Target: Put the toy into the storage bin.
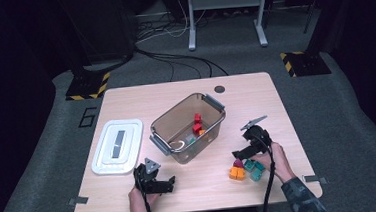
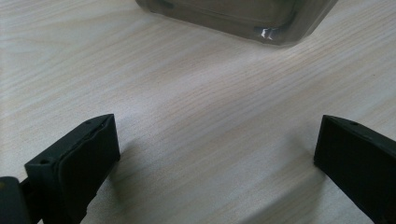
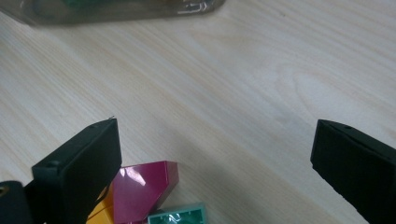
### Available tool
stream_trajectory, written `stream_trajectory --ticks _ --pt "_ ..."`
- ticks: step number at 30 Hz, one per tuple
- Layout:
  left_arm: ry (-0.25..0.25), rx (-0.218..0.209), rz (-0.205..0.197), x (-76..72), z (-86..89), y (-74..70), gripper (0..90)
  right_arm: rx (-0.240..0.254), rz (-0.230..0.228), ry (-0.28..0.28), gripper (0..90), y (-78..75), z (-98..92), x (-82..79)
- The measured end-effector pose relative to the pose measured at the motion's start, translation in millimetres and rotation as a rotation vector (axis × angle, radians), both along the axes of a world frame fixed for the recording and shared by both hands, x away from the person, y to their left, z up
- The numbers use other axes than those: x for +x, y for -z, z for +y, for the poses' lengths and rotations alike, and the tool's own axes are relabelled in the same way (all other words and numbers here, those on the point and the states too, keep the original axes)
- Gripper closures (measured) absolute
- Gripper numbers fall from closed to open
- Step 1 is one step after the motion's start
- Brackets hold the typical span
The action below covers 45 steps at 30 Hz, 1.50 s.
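A clear plastic bin [image 1: 217, 119] stands at the table's middle, holding red blocks [image 1: 197, 124] and a teal one. My right gripper [image 1: 241, 154] is open just above a cluster of loose blocks: magenta [image 1: 238, 163], orange [image 1: 236, 173] and teal [image 1: 255, 169]. In the right gripper view the magenta block [image 3: 142, 189] lies beside the left jaw, with a teal block [image 3: 180, 217] and an orange one below it. My left gripper [image 1: 167, 184] rests open on the table in front of the bin, nothing between its jaws [image 2: 217, 158]. The bin's bottom edge [image 2: 233, 18] shows ahead of it.
The bin's white lid [image 1: 117, 145] lies flat to the left of the bin. A dark round grommet [image 1: 219, 89] sits near the table's far edge. Bare wood [image 1: 256, 101] stretches right of the bin. Cables and a desk frame lie on the floor beyond.
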State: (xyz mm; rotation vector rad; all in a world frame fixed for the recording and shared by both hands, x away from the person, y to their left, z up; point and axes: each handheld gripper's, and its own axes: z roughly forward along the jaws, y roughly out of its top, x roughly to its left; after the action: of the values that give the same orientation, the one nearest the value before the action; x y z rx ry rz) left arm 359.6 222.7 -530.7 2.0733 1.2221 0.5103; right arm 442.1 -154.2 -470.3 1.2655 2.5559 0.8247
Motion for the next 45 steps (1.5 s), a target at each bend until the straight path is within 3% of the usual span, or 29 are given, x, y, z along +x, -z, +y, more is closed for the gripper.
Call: stream_trajectory --ticks 15,28,30,35,38,41,42,45 --pt "-0.001 -0.003 0.001 -0.1 -0.2 0.1 0.0 -0.039 0.039 -0.037 3.1 17.8 8.4 -9.4" --pt "0.001 -0.003 0.001 0.0 -0.1 0.1 0.0 -0.058 0.064 0.033 6.4 26.5 -2.8 5.2" --pt "0.001 -0.003 0.002 0.0 -0.1 0.1 0.0 -0.058 0.075 0.041 13.0 26.2 -6.3 5.5" --pt "-0.001 -0.004 0.001 0.0 -0.2 0.1 0.0 -0.062 0.087 0.033 19.5 24.0 -7.2 1.4" --pt "-0.001 -0.004 0.002 0.0 -0.2 0.1 0.0 -0.063 0.101 0.028 34.9 22.3 -8.9 -0.8" --pt "0.000 -0.004 0.002 0.0 -0.1 0.1 0.0 -0.057 0.103 0.026 41.0 21.7 -9.1 -1.4" --pt "0.002 0.000 0.001 0.1 0.1 0.0 0.0 -0.052 0.103 0.024 47.6 21.5 -9.2 -1.4" --pt "0.000 -0.001 0.000 0.0 0.0 0.0 0.0 -0.052 0.099 0.027 48.3 21.1 -9.4 -1.0"
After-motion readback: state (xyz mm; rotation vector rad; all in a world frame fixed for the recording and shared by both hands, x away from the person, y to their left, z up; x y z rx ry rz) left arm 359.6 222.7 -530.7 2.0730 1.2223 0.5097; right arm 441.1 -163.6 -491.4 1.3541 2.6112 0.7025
